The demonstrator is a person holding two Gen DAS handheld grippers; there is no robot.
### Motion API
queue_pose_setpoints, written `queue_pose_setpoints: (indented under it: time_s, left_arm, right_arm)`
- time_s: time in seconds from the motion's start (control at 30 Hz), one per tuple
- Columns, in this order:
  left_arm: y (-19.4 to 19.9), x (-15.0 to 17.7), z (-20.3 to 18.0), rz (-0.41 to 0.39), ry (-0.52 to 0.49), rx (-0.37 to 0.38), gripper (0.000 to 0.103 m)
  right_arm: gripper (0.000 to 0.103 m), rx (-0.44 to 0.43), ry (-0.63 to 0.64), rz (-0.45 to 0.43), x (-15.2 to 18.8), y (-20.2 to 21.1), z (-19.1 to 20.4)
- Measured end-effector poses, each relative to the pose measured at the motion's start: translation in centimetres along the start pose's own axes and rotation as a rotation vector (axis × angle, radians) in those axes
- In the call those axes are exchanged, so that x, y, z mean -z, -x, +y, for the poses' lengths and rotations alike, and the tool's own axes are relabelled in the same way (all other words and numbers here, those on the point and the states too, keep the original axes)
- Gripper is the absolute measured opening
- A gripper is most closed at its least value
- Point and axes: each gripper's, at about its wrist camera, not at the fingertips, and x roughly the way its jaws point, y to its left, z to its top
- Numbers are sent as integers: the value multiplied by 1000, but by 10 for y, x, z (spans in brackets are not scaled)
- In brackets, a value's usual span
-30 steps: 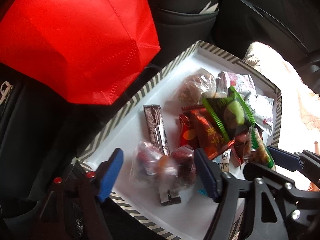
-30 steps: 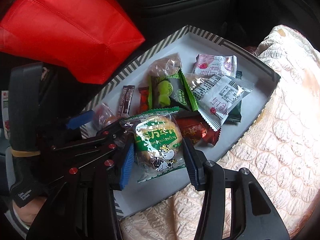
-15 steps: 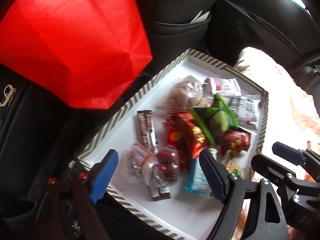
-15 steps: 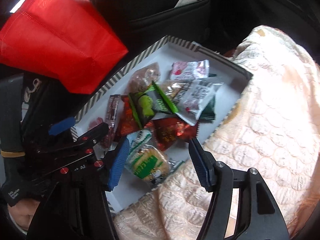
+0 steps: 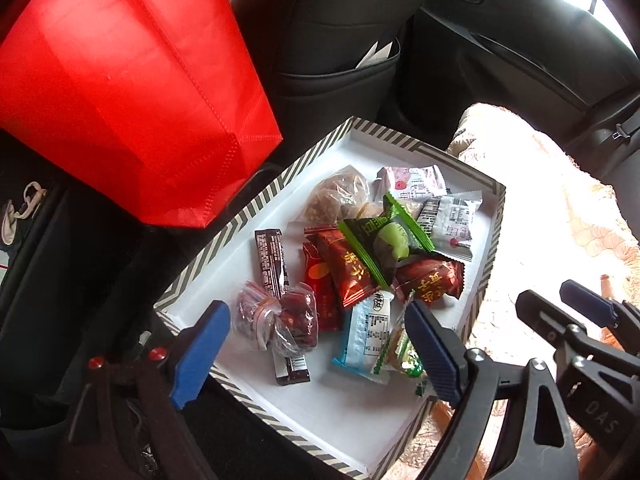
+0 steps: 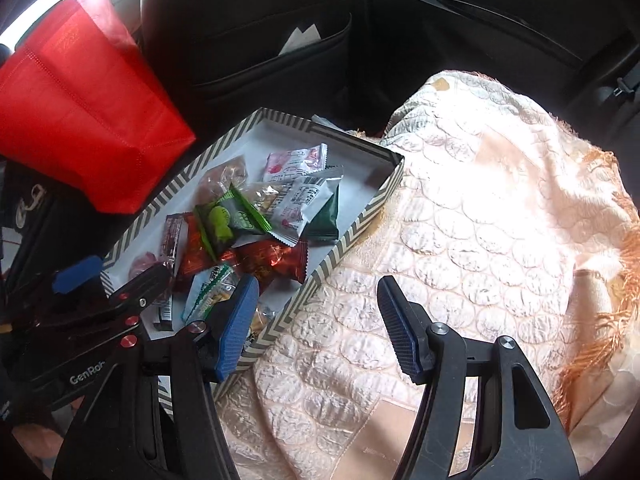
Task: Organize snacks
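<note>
A: Where is the right gripper (image 6: 316,320)?

B: Over the quilted peach blanket (image 6: 460,208), jaws spread, gripping nothing.

A: And the snacks?

B: Piled in the striped-rim white tray (image 6: 352,236), beside the red fabric bag (image 6: 80,120).

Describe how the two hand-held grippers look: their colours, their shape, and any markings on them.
Both are black frames of linked bars with silver bolts. Each finger ends in a flat blue pad with a fine ribbed texture. The left gripper has red bolts on its links and white lettering "GenRo", partly cut off. The right gripper has silver pivot bolts; raised letters "DAS" show on its side in the left view. No cables are visible.
</note>
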Motion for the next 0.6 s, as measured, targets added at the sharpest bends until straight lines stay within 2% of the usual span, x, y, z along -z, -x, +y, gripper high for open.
queue_pose_setpoints:
  time_s: [0.27,0.4,0.6]
  left_arm:
    - [11,2,3,-27,14,-15,93]
    - [17,4,3,-68,5,-37,96]
    - [16,5,8,-59,14,-21,98]
  right_arm:
    - [62,1,1,-29,5,5,6]
    - [62,5,7,-48,5,8,9]
    - [62,-3,-3,-50,6,9,9]
